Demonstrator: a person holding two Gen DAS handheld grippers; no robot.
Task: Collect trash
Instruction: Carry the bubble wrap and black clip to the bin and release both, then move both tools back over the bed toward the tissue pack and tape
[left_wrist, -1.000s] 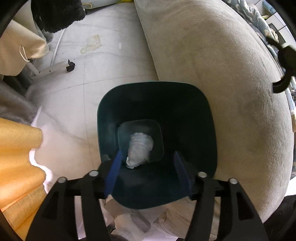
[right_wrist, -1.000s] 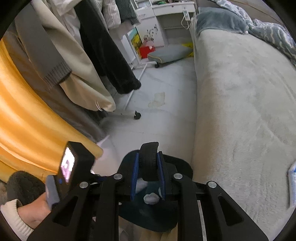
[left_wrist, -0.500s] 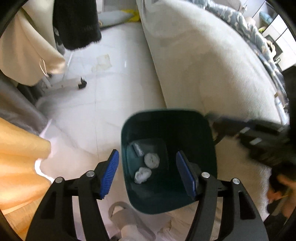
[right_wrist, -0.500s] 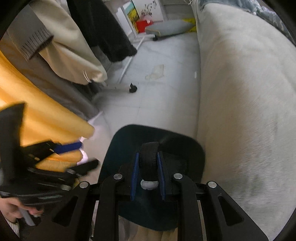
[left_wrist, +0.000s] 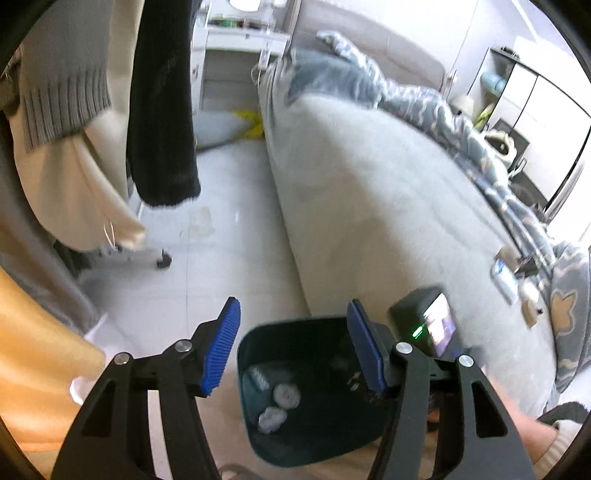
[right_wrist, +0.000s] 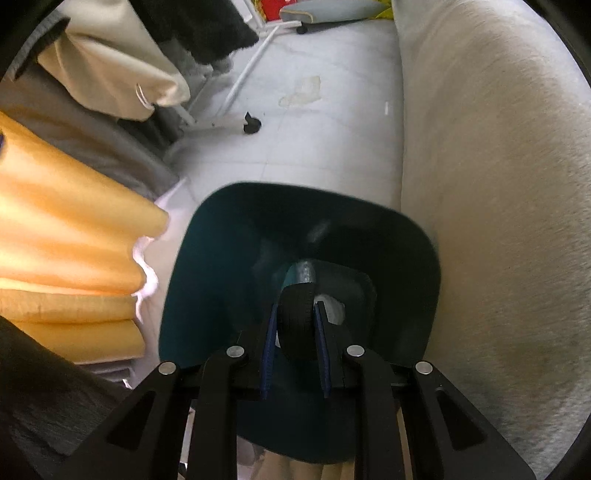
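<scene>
Right tool (right_wrist: 294, 334), low in the frame, clamps a small black tyre (right_wrist: 295, 314) over the dark green bin (right_wrist: 192, 295); left tool (left_wrist: 291, 343), empty, has just been narrowing. Crumpled paper balls (left_wrist: 285, 395) lie inside.

A pale tiled floor (right_wrist: 325, 147) carries a dark green bin (right_wrist: 207, 288) directly below the right jaws, touching the bed (right_wrist: 498, 184) to their right; a rack's white foot (right_wrist: 221, 127) stands far ahead, left; a stain (right_wrist: 301, 90) lies beyond.
</scene>
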